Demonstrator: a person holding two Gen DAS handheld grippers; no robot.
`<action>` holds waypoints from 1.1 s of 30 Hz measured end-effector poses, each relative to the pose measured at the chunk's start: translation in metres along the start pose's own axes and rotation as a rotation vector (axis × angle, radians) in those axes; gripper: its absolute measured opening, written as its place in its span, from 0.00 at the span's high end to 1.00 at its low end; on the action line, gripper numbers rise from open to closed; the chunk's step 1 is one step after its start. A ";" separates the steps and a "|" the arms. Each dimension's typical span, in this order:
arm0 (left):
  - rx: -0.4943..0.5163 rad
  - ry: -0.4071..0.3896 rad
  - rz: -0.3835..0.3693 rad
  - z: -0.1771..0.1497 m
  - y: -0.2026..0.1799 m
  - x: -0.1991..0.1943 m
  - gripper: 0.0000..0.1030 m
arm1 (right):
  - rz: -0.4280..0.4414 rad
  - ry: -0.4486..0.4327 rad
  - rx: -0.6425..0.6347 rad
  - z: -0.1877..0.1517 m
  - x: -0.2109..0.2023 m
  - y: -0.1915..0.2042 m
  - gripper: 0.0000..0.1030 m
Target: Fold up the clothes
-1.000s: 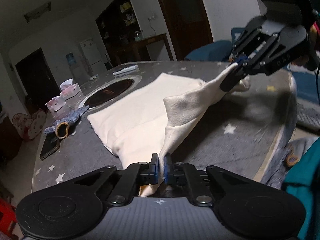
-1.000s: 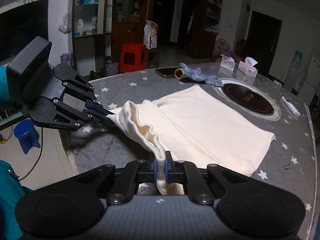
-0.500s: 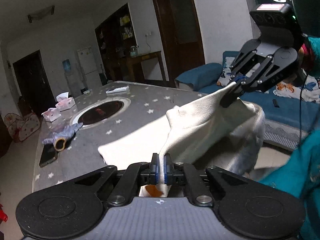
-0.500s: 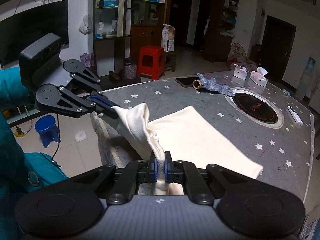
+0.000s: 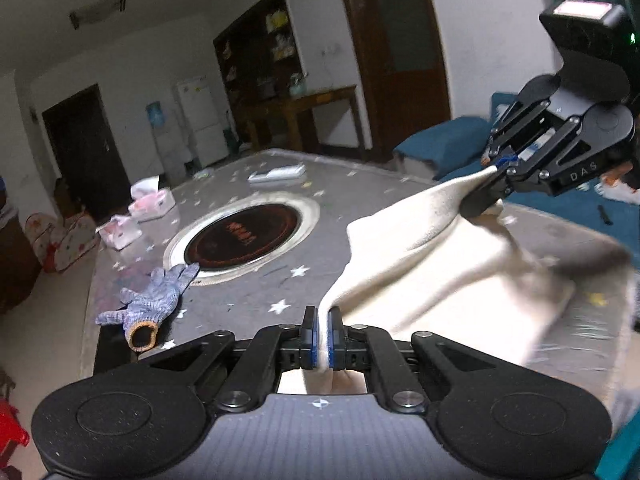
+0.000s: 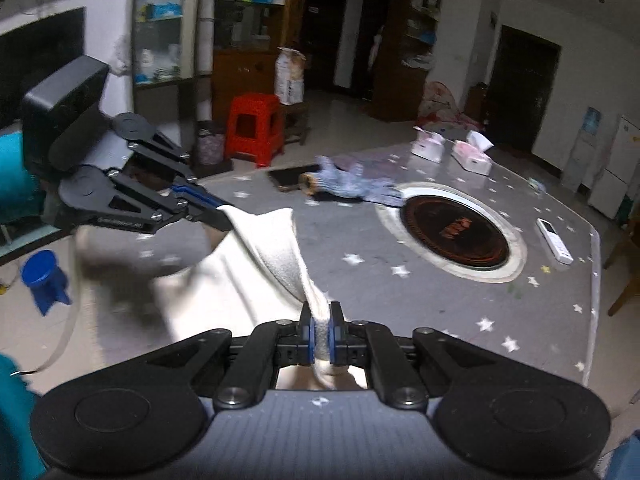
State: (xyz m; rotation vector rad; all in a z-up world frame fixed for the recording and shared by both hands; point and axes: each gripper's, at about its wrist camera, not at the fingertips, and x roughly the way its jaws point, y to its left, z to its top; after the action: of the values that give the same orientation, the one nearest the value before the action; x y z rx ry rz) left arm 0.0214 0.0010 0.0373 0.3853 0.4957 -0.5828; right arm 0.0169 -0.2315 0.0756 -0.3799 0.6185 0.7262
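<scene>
A cream garment (image 5: pixel 432 264) hangs lifted over the near edge of the grey star-patterned table (image 5: pixel 256 296), stretched between both grippers. My left gripper (image 5: pixel 322 336) is shut on one corner of it. My right gripper (image 6: pixel 322 334) is shut on the other corner, where the cloth (image 6: pixel 280 256) bunches in a fold. Each gripper shows in the other's view: the right one (image 5: pixel 494 186) at the upper right, the left one (image 6: pixel 216 210) at the left. The garment's lower part is blurred.
A round black cooktop (image 5: pixel 244 236) is set in the table's middle. A blue-grey knit glove (image 5: pixel 156 300) lies beside a dark phone (image 6: pixel 288 178). Two tissue boxes (image 5: pixel 152 202) and a white remote (image 6: pixel 554 240) lie further off. A red stool (image 6: pixel 256 128) stands beyond the table.
Both grippers have lifted the garment off the tabletop and drawn it back toward the table's near edge; it lay spread flat a second ago and now hangs between them.
</scene>
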 end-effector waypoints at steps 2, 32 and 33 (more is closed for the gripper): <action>-0.020 0.038 0.031 -0.003 0.005 0.030 0.94 | -0.020 0.024 0.031 0.000 0.028 -0.016 0.95; -0.071 0.105 -0.009 -0.029 -0.029 0.057 0.80 | -0.129 0.100 0.447 -0.089 0.062 -0.053 0.91; -0.070 0.108 -0.010 -0.030 -0.029 0.059 0.80 | -0.137 0.099 0.423 -0.088 0.062 -0.050 0.92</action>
State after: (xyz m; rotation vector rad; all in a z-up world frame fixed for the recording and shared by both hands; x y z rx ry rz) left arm 0.0365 -0.0319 -0.0246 0.3493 0.6200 -0.5546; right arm 0.0542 -0.2808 -0.0254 -0.0652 0.8117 0.4310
